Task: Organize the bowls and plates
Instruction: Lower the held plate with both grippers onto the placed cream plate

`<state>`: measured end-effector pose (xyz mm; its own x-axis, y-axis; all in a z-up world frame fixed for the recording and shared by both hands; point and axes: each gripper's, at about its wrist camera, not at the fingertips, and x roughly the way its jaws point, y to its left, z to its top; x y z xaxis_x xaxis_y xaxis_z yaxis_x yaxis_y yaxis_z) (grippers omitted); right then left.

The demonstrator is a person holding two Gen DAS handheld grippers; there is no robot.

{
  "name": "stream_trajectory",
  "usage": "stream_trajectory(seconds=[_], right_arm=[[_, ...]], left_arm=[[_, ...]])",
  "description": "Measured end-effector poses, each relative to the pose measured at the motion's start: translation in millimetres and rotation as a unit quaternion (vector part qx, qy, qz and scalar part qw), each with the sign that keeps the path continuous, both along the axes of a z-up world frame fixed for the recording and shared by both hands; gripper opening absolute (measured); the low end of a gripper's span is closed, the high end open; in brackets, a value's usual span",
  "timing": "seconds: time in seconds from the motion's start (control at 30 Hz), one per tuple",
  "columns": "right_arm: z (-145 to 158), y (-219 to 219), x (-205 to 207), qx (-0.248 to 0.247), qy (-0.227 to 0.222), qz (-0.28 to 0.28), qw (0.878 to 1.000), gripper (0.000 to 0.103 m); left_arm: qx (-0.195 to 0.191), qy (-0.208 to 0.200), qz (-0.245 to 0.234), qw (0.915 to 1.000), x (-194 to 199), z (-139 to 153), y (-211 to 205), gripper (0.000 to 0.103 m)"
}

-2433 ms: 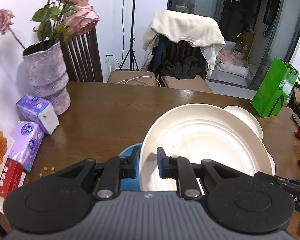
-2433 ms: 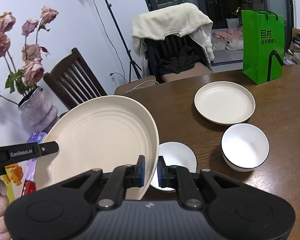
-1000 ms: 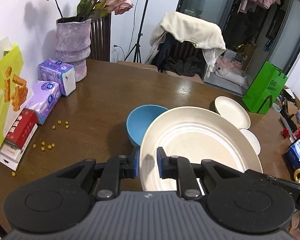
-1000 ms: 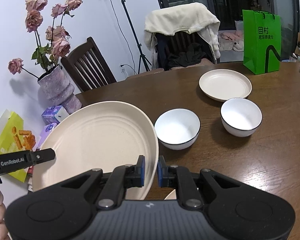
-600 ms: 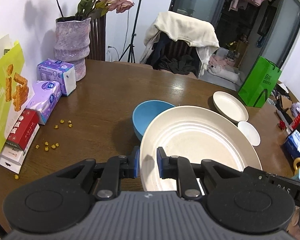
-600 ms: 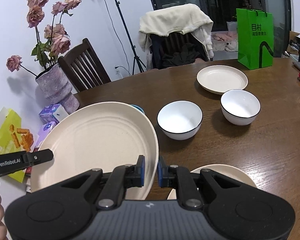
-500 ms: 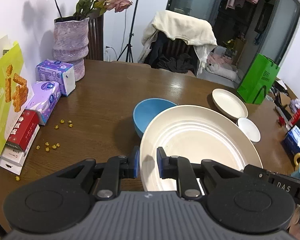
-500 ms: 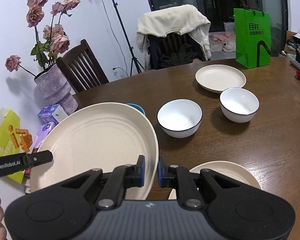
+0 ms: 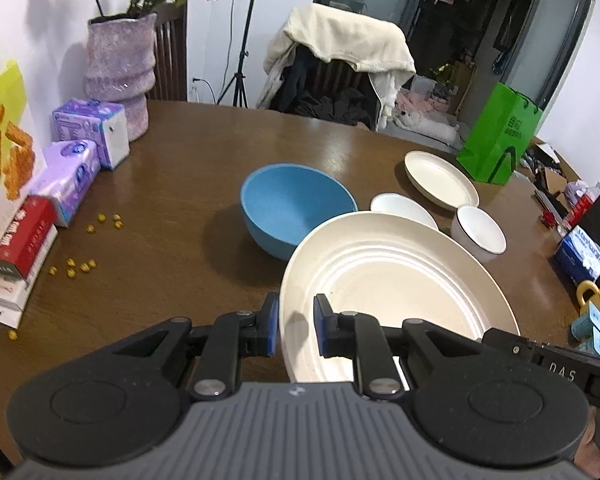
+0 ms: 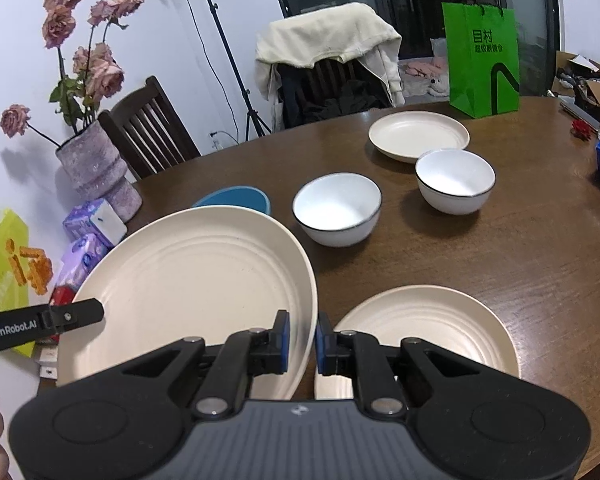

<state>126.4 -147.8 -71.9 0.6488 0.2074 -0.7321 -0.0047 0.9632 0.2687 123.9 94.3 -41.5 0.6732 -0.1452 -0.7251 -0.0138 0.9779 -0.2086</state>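
Both grippers, left [image 9: 296,322] and right [image 10: 302,338], jaws clamped on large cream plate [image 9: 392,292] rims, now lower, second cream plate [image 10: 424,328] newly visible below right jaws, blue bowl [image 9: 296,208] farther ahead

A lived-in home dining room. Ahead of the grippers, a brown wooden table [image 9: 204,152] holds a vase of dried roses [image 10: 96,168] far left and tissue packs [image 9: 70,184]. Beyond it, a chair draped with clothes [image 10: 332,60] fronts glass doors.

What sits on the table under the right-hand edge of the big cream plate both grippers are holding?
In the right wrist view, a second cream plate lies flat on the table, below and right of the held plate. Its near-left part is hidden by the right gripper, so any overlap is unclear.
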Motion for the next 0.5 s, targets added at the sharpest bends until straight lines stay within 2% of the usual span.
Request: stream_trajectory(seconds=[0.5], right_arm=[[-22,-52,-6,0.005,0.024,-0.018,1.0,0.013]], left_arm=[[0.002,0.011,-0.038,0.9992,4,-21,-48,0.018]])
